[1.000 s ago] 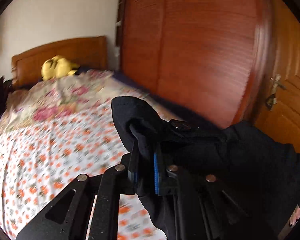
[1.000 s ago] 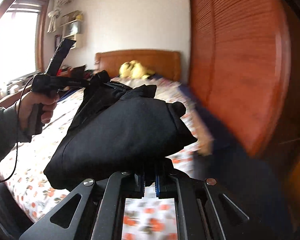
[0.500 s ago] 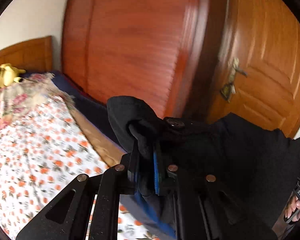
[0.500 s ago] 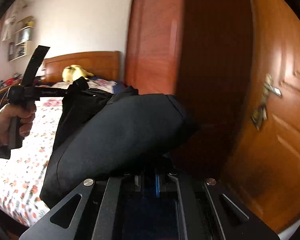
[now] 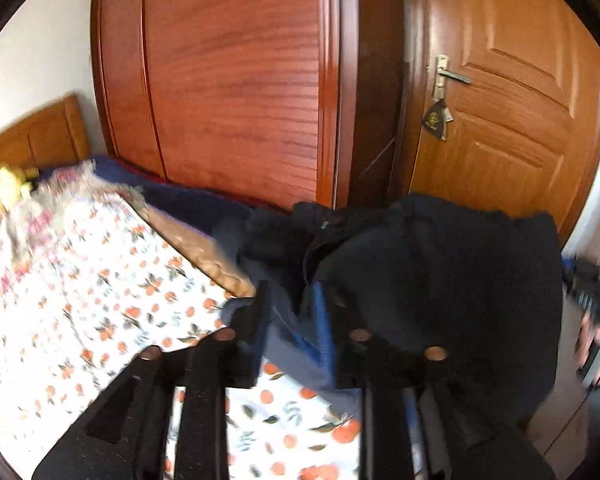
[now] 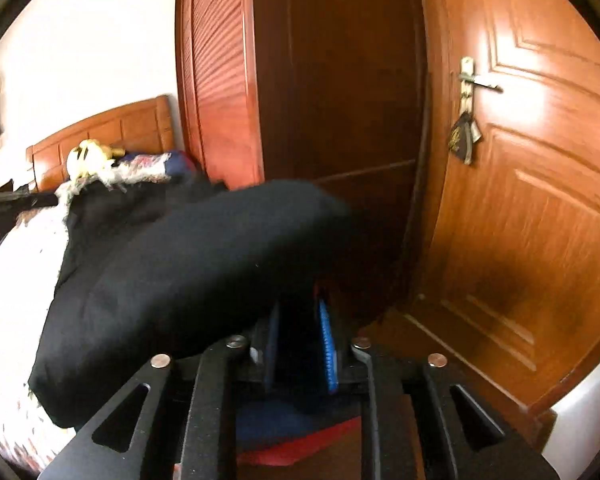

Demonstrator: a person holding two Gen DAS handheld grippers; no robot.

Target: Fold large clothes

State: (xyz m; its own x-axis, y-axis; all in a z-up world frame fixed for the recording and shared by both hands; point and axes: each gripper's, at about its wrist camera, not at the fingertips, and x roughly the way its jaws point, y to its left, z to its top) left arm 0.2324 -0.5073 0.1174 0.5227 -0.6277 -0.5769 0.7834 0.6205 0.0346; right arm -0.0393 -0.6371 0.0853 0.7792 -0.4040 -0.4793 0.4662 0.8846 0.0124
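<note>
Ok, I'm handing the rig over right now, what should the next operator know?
Left hand-held gripper: jaws apart, nothing between them.
Right hand-held gripper: jaws apart, black garment bunched over its tips.
The black garment is a loose heap by the edge of the bed, near the wardrobe.
No neat fold shows yet.
Left to do: regrasp, spread it flat on the bed, fold.

We see a bedroom with a white wall (image 6: 100, 48) at far left. A wooden headboard (image 6: 112, 128) stands against it, a yellow soft toy (image 6: 88, 156) just before it. The bed (image 5: 80, 300) carries a white sheet printed with orange fruit. Right of the bed stands a reddish slatted wardrobe (image 5: 236, 92). Farther right is a panelled wooden door (image 6: 540, 200) with a brass lever handle (image 6: 476, 82); a dark tag hangs beneath. Daylight glares on the door.
</note>
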